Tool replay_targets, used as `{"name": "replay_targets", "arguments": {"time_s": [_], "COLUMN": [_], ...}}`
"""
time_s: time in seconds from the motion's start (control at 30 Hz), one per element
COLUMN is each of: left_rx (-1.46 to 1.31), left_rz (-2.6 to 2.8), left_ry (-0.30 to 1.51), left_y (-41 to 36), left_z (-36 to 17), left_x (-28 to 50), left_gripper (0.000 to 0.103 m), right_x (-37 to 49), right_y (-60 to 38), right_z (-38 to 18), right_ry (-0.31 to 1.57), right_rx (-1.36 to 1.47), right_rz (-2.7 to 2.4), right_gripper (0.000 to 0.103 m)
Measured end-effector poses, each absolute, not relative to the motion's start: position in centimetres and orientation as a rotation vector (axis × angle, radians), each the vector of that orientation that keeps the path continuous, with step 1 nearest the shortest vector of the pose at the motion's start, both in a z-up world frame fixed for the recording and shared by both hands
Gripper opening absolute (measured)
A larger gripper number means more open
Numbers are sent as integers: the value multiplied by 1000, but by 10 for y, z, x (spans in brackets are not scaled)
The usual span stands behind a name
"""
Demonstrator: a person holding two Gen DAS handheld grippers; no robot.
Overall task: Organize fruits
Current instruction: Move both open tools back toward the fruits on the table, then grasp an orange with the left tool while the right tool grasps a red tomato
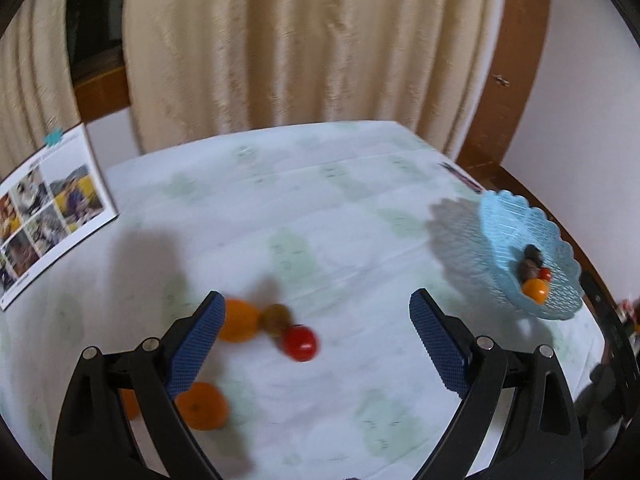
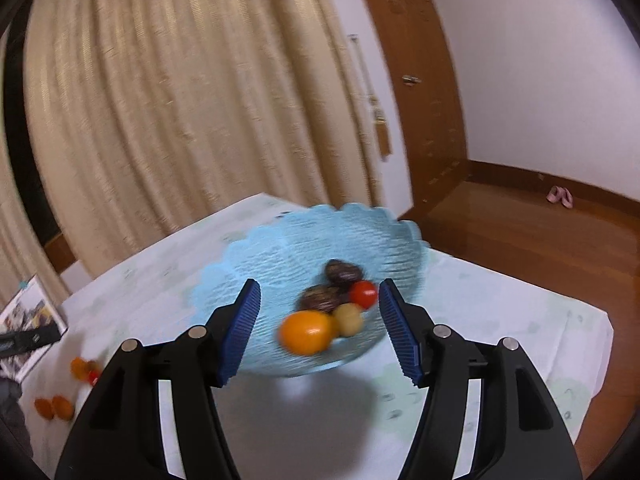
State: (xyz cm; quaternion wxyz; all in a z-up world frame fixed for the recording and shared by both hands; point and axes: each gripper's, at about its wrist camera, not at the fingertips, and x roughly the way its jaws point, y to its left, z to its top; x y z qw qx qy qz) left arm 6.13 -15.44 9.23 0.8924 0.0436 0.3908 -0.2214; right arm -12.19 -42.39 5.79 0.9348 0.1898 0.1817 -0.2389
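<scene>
Hovering left gripper [image 1: 316, 340]: it is held above the table [image 1: 360, 208] with its blue pads [image 1: 196, 348] spread wide; nothing is gripped between them.
Loose fruit: a red tomato [image 1: 300, 343], a brownish-green fruit [image 1: 276, 317] and an orange [image 1: 239, 320] are seen clustered together on the cloth, near the left pad; the three appear to touch, though blur makes this uncertain.
Nearer oranges: a second orange [image 1: 202, 406] is seen below the left finger, and part of a third [image 1: 130, 402] is hidden behind the gripper's frame.
Right gripper [image 2: 320, 322]: its jaws are parted and clasp nothing; it is aimed at the basket.
Blue basket [image 2: 256, 256]: it is set near the table's right edge, well apart from the loose fruit.
Basket contents: an orange fruit [image 2: 306, 332], a small yellowish fruit [image 2: 349, 320], a red tomato [image 2: 363, 294] and two dark brown fruits [image 2: 323, 298] are gathered in the bottom.
Calendar [image 1: 44, 208]: it is stood at the table's far left.
Curtain [image 1: 304, 48]: it is hung behind the table.
</scene>
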Motion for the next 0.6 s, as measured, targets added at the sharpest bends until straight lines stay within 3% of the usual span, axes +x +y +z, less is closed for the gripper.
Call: {"name": "replay_targets", "arguments": {"time_s": [0.1, 0.3, 0.47, 0.6], "left_rx": [61, 5, -37, -73], "left_rz": [-434, -419, -408, -415], "left_ry": [835, 914, 991, 1027], "left_y": [-139, -119, -107, -101], "left_z": [87, 67, 44, 32], "left_x": [72, 92, 107, 113], "left_gripper": [89, 76, 55, 49], "right_x": [-112, -92, -80, -72], "right_y": [-400, -362, -344, -331], "right_z": [64, 66, 59, 54], "right_ry": [398, 470, 531, 566], "right_rx": [336, 287, 301, 300], "right_rz": [-403, -259, -190, -154], "right_gripper": [73, 74, 74, 74]}}
